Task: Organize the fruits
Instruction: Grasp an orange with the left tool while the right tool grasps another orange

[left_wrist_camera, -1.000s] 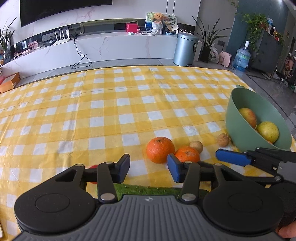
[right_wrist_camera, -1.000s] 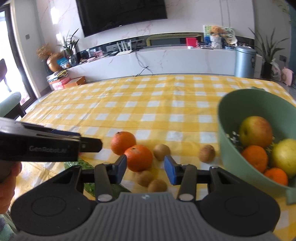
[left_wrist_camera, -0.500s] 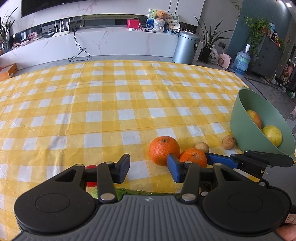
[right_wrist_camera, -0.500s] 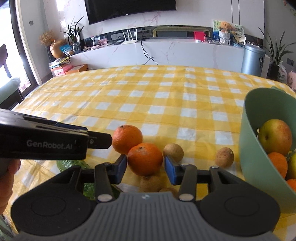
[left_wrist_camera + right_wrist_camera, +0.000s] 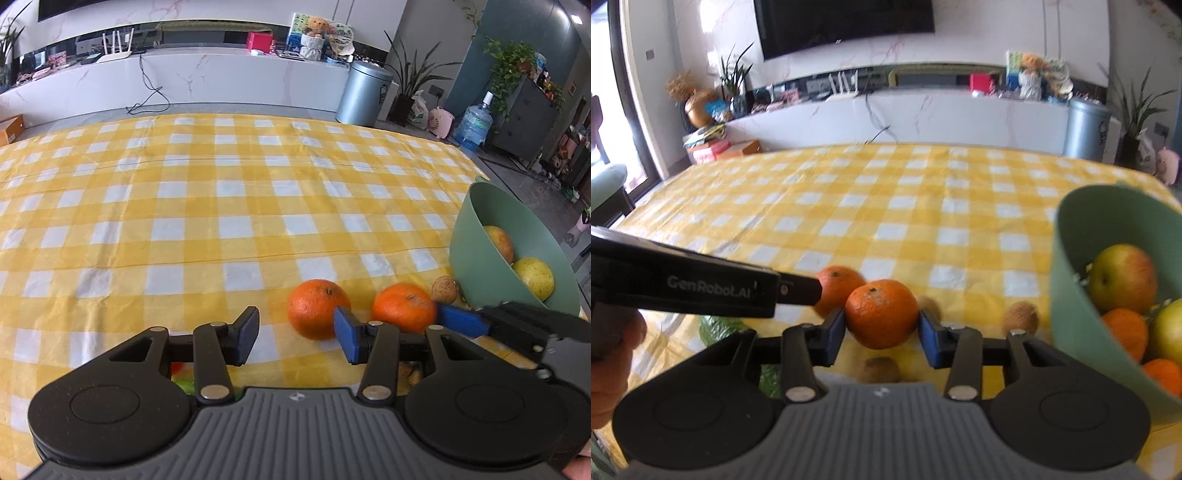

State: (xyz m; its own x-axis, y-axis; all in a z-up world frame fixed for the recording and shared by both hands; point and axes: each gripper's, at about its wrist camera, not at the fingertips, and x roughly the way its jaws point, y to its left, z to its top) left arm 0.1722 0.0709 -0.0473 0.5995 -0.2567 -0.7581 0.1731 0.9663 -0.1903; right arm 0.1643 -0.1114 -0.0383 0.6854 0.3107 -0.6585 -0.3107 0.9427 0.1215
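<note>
Between the pads of my right claw (image 5: 882,334) sits an orange (image 5: 882,314), and the jaws are closing onto it, pads at its sides; my left claw (image 5: 295,334) hangs open and empty at nine o'clock. I judge this the pick-up step, and next comes a lift toward the bowl (image 5: 1071,306) at three o'clock. I count two oranges and four small brown fruits on the counter (image 5: 886,206), one bowl.
</note>
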